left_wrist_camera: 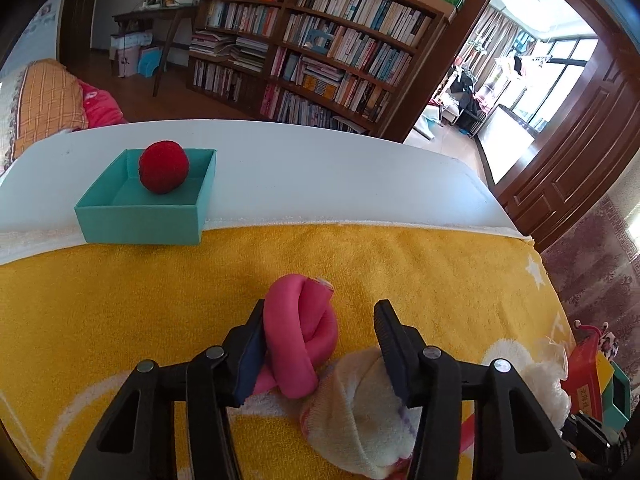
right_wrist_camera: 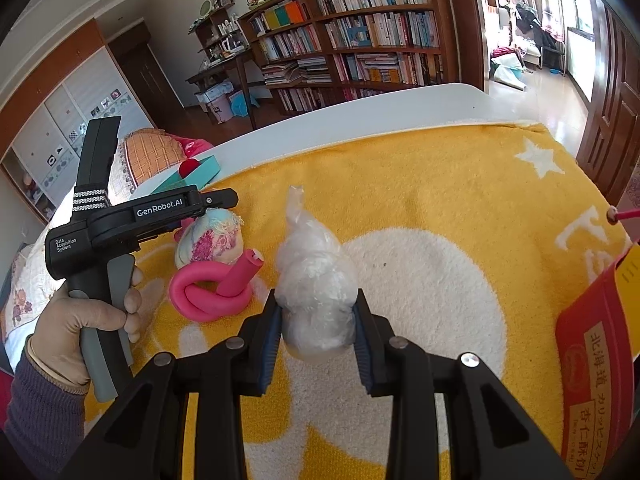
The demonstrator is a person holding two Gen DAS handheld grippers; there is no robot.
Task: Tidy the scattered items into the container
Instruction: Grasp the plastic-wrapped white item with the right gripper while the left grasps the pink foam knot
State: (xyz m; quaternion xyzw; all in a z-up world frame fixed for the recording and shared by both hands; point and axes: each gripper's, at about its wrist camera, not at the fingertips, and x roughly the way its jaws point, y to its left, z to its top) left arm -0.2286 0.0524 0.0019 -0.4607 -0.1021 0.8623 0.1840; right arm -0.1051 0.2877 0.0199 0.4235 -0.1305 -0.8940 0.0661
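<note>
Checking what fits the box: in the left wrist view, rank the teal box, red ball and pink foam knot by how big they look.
1. Teal box, clearly largest.
2. Pink foam knot.
3. Red ball.
The knot lies much nearer the camera than the ball, so places 2 and 3 are unsure; their true sizes may be alike.

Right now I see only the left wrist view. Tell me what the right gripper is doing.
Observer: The right gripper is shut on a clear bag that rests on the towel.
Operator: Report what holds my gripper.
Observer: A gloved hand grips the handle of the left gripper.
Operator: Give me the sock's colours.
Observer: The sock shows pink and pale blue patches on the side facing the right camera.
</note>
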